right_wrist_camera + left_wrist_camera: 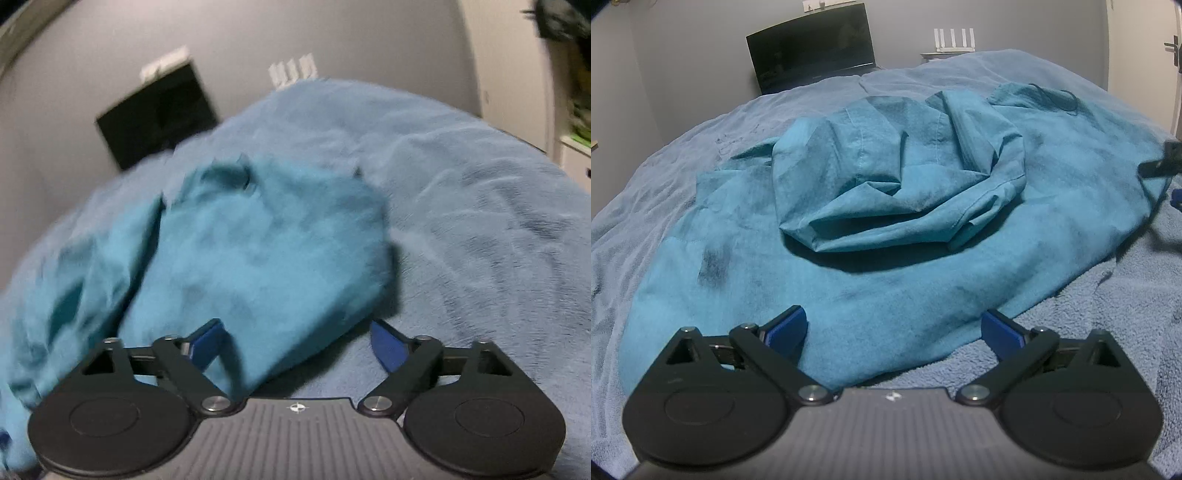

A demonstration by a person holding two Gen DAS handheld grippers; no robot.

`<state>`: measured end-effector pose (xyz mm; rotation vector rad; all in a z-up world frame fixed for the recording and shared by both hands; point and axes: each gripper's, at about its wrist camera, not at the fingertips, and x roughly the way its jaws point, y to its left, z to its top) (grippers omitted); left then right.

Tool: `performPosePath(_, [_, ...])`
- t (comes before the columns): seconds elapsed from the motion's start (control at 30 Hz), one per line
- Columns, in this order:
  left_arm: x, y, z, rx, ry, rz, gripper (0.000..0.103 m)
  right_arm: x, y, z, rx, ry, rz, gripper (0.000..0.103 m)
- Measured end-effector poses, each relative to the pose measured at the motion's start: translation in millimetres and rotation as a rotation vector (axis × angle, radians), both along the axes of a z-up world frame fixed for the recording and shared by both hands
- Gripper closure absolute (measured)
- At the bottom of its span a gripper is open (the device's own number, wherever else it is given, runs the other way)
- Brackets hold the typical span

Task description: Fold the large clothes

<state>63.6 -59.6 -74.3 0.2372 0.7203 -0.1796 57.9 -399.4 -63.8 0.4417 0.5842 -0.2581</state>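
Teal garment [894,184] rumpled, matte, on fleecy blue blanket [1108,314]; left gripper [894,328], right gripper [297,339] both spread, empty.

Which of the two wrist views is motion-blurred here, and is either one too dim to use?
Left wrist view: sharp, dim, creases on the rumpled teal cloth garment clear. Right wrist view: smeared by motion, the garment and black screen soft-edged; both still usable.

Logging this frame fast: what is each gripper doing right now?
Left gripper: open, holding nothing, fingers over the near edge of the teal fabric garment.
Right gripper: open, holding nothing, at the garment's edge.
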Motion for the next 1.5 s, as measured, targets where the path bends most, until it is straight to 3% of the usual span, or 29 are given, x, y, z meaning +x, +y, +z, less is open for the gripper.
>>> performPosePath(0.17, [2, 1, 0, 0.002, 0.002, -0.003, 0.001, -14, -31, -4, 0.278, -0.106, -0.036, 0.023])
performPosePath(0.27, [2, 1, 0, 0.003, 0.001, -0.004, 0.001, -12, -37, -17, 0.409, -0.09, -0.013, 0.031])
performPosePath(0.43, [2, 0, 0, 0.004, 0.001, -0.004, 0.001, 1, -41, -36, 0.58, -0.082, 0.005, 0.033])
performPosePath(0.53, [2, 0, 0, 0.003, 0.001, -0.004, 0.001, 19, -44, -47, 0.625, -0.07, 0.008, 0.032])
performPosePath(0.63, [2, 0, 0, 0.0, 0.002, -0.003, 0.001, 33, -42, -45, 0.598, -0.097, 0.01, 0.039])
performPosePath(0.73, [2, 0, 0, 0.004, -0.001, -0.005, 0.001, 34, -30, -19, 0.518, -0.241, 0.088, 0.039])
performPosePath(0.8, [3, -2, 0, 0.007, -0.004, -0.007, 0.001, 40, -24, -9, 0.487, -0.283, 0.143, 0.038])
performPosePath(0.87, [2, -3, 3, 0.004, -0.019, -0.018, 0.001, 54, -24, -15, 0.502, -0.237, 0.137, 0.032])
performPosePath(0.97, [-3, -7, 12, -0.011, -0.09, -0.064, 0.001, 72, -28, -39, 0.567, -0.13, 0.078, 0.032])
performPosePath(1.07, [-8, -17, 28, -0.02, -0.21, -0.121, 0.001, 80, -31, -47, 0.622, -0.158, 0.057, 0.033])
performPosePath(1.13, [2, -25, 38, -0.031, -0.25, -0.095, 0.001, 82, -30, -44, 0.627, -0.18, 0.06, 0.036])
performPosePath(1.3, [47, -29, 36, -0.065, -0.209, 0.05, 0.001, 92, -25, -42, 0.607, -0.186, 0.065, 0.038])
performPosePath(1.5, [63, -54, -6, 0.074, -0.135, -0.037, 0.003, 85, -25, -41, 0.53, -0.199, 0.089, 0.046])
